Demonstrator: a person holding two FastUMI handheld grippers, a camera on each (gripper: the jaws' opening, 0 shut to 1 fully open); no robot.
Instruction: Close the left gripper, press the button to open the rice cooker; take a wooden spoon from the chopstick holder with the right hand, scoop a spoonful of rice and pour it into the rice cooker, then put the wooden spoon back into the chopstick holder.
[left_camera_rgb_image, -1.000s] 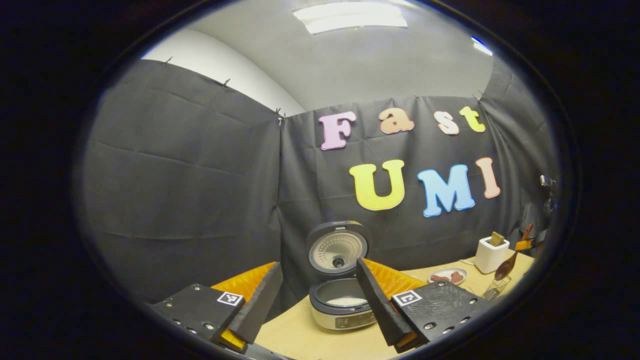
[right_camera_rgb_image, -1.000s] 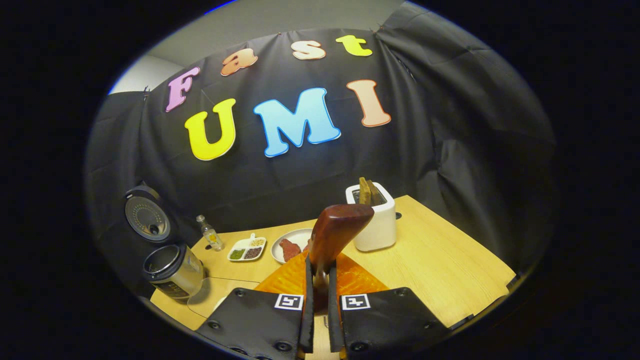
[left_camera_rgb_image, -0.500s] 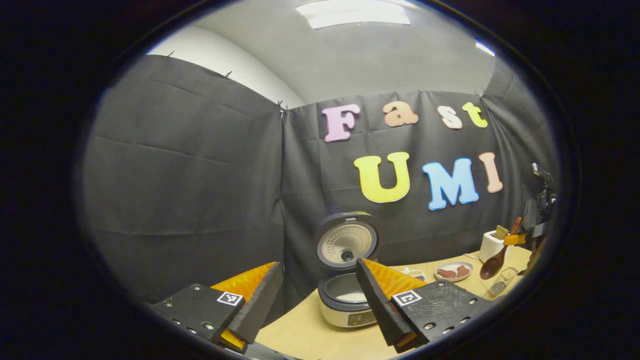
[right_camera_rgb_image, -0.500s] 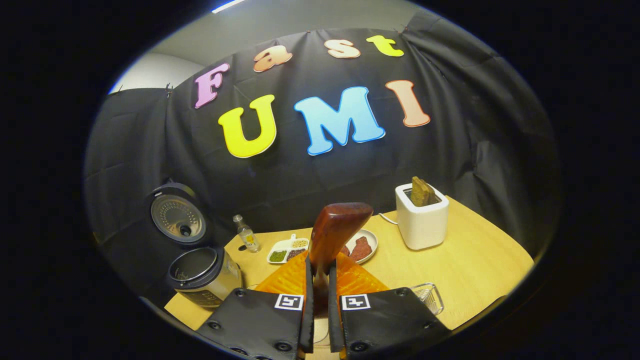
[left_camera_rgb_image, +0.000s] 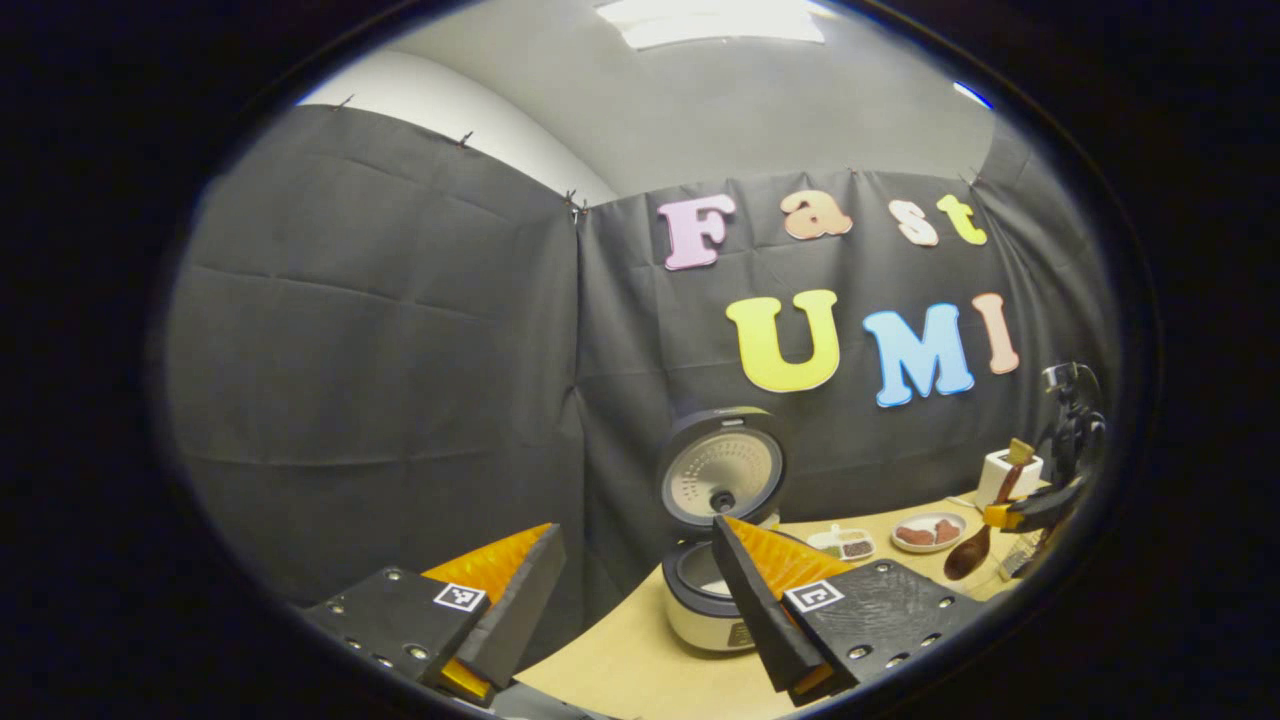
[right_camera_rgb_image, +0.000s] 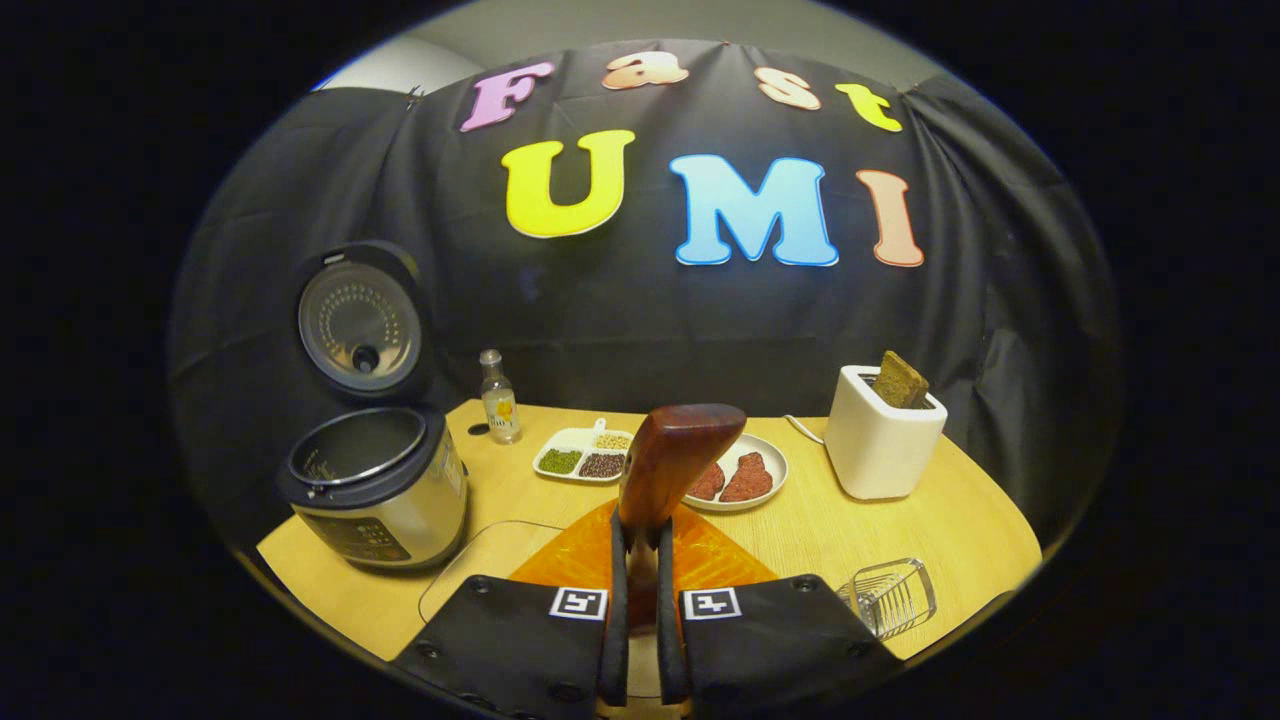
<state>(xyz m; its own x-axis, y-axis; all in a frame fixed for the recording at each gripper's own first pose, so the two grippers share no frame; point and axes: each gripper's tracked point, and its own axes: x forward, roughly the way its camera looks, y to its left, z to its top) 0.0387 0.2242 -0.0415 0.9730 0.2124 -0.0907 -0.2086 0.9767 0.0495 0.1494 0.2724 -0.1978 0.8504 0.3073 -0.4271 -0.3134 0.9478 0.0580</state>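
The right gripper (right_camera_rgb_image: 640, 545) pinches the wooden spoon (right_camera_rgb_image: 672, 462) above the table (right_camera_rgb_image: 900, 530); the left gripper (left_camera_rgb_image: 640, 600) is spread, and the rice cooker (right_camera_rgb_image: 372, 485) stands open

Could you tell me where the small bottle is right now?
In the right gripper view, the bottle stands at the table's back edge, between the rice cooker and the divided dish.
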